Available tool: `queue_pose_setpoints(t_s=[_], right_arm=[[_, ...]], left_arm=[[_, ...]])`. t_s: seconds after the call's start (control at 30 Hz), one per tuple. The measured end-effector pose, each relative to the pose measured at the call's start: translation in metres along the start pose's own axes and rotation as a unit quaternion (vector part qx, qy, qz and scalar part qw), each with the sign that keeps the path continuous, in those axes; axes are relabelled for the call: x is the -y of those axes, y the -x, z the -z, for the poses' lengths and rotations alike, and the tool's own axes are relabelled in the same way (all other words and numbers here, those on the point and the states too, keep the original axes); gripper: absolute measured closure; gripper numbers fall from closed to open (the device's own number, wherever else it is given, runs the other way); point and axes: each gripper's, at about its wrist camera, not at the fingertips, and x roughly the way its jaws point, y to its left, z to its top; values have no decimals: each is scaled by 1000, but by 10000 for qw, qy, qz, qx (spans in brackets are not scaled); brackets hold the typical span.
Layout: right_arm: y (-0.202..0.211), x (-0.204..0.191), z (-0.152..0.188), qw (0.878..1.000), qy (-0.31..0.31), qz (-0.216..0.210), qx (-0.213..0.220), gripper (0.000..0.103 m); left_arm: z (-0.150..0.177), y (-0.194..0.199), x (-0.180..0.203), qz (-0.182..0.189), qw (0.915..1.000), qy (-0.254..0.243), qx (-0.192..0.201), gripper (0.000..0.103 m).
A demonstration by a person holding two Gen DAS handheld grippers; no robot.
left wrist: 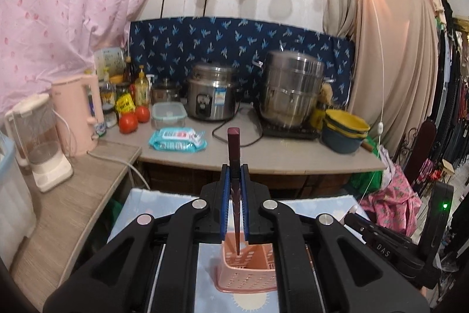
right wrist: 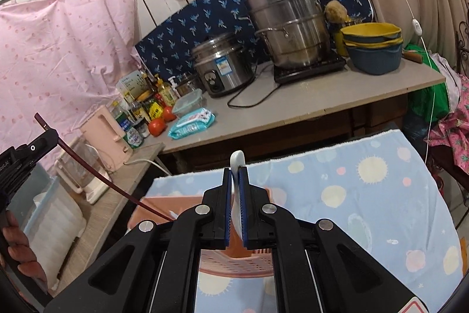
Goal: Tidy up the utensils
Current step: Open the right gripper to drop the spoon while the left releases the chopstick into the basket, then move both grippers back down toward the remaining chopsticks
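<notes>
Your left gripper (left wrist: pixel 234 175) is clamped on a dark red chopstick (left wrist: pixel 234 154), held upright with its tip pointing down into the pink perforated basket (left wrist: pixel 249 272). Your right gripper (right wrist: pixel 236 175) is closed tight on a white spoon (right wrist: pixel 237 160), its handle end sticking up past the pads, directly above the same basket. The basket sits on the blue patterned cloth (right wrist: pixel 366 195) covering the table.

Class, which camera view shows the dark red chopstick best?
The right wrist view: the chopstick shows nearly full length, slanting from the left gripper toward the pink basket. The left wrist view shows it foreshortened between the pads.
</notes>
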Motion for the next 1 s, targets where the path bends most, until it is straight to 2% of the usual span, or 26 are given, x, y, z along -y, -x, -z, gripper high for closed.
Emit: queue_pose_setpoints(t_s=[0.13,0.2,0.27,0.3,0.33,0.43,0.6,0.7,1.0], right_arm=[[-9,5,9,9999,10,101,-93,97],[-6,7,11,9999,-4,154,-16,92],[0,7,13,9998,10,202,57,85],[4,7,14,9997,13,225,104,79],[9,7,15,9996,13,243,154,76],[29,5,19,9994,44,257,212,71],[74,3,37,9994,-3,286,213,64],[106,2,61,9993,-40,349,157,58],[186,4,156,9971,-18,709,-280,58]], left_arm=[[8,-9,-5,-34,9999,52,-155,96],[11,-10,-8,-41,9998,96,-188,94],[14,-7,-10,-142,9996,117,-206,75],[15,-5,-11,-223,9995,135,-194,58],[15,0,-13,-301,9994,141,-122,54],[20,16,-15,-394,9992,84,-83,51],[44,55,-16,-382,9990,35,-224,50],[64,77,-15,-331,9987,-1,-385,50],[159,147,-20,-247,9943,61,-1039,50]])
